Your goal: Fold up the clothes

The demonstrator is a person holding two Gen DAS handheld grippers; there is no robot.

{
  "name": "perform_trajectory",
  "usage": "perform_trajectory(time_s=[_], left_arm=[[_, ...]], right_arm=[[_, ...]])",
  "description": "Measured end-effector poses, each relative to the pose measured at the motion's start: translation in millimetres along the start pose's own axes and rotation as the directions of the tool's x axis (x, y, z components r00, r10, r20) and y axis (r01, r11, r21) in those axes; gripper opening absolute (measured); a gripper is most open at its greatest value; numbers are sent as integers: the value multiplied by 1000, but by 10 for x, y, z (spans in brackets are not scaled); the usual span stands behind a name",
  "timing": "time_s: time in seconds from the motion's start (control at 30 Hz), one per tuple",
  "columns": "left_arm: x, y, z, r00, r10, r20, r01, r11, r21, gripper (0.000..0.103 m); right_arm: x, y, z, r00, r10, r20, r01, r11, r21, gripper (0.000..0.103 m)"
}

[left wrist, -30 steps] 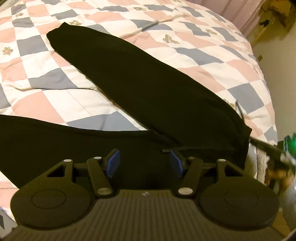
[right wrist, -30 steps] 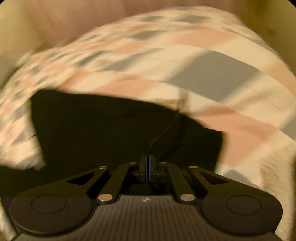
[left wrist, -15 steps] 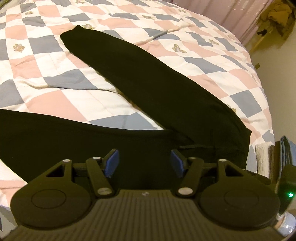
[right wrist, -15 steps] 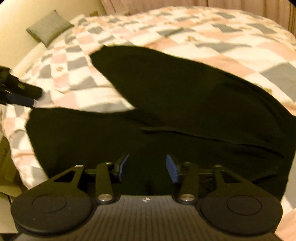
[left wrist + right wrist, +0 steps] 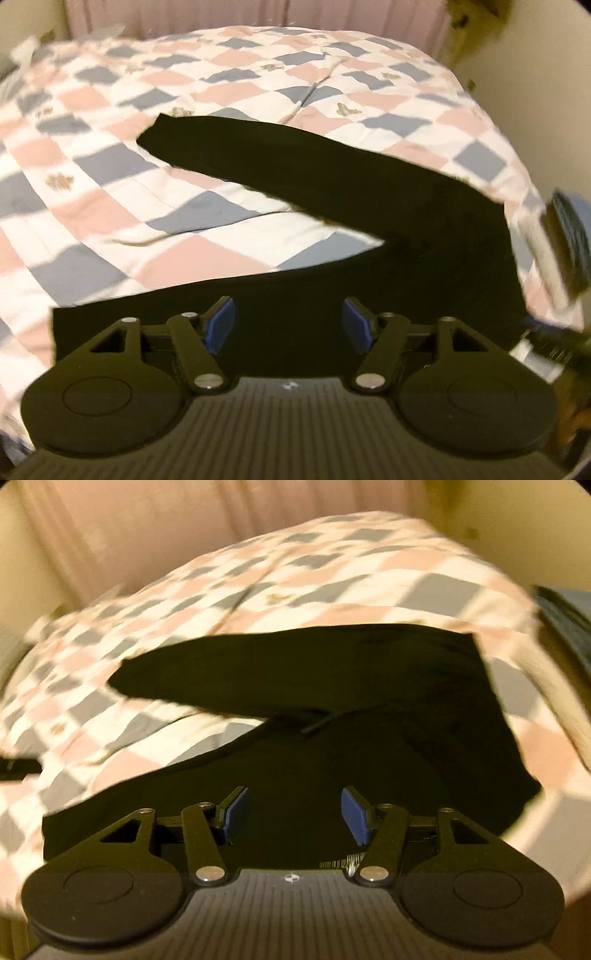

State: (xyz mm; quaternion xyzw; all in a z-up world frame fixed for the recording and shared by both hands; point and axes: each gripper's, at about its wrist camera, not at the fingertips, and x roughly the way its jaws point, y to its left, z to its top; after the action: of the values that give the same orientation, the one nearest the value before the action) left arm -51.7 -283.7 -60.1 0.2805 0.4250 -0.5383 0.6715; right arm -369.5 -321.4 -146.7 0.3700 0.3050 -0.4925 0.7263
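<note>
Left gripper [image 5: 290,325] hanging with blue pads [image 5: 220,325] spread wide, right gripper [image 5: 291,814] likewise gaping, both pointing toward twelve o'clock

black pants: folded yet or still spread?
Spread. The black pants lie flat on the checkered quilt, legs splayed in a V with quilt showing between them; neither leg is laid over the other.

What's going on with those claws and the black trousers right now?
Both claws open: left claw, right claw. Black trousers flat on quilt, legs splayed, unfolded. Nothing blocking.
</note>
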Motion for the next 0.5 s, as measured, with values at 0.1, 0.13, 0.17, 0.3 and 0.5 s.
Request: perform_trajectory(time_s=[0.1,0.13,0.17,0.3,0.5], left_arm=[[-185,65,-167,1000,9,4,-9,997,77,62],[-242,75,-216,1000,13,8,-14,995,94,62],[-294,84,-260,1000,16,13,-17,994,105,63],[-512,130,-412,999,7,36,-11,992,129,65],[-787,291,-570,997,10,72,-18,995,98,66]], right_arm=[[-290,148,-170,998,-46,38,44,997,66,76],[-379,196,-211,998,-55,43,52,996,68,76],[-456,248,-249,997,-62,48,58,996,69,76],[-693,423,-351,995,-86,57,83,995,52,81],[-775,659,-425,995,-95,33,95,995,12,83]])
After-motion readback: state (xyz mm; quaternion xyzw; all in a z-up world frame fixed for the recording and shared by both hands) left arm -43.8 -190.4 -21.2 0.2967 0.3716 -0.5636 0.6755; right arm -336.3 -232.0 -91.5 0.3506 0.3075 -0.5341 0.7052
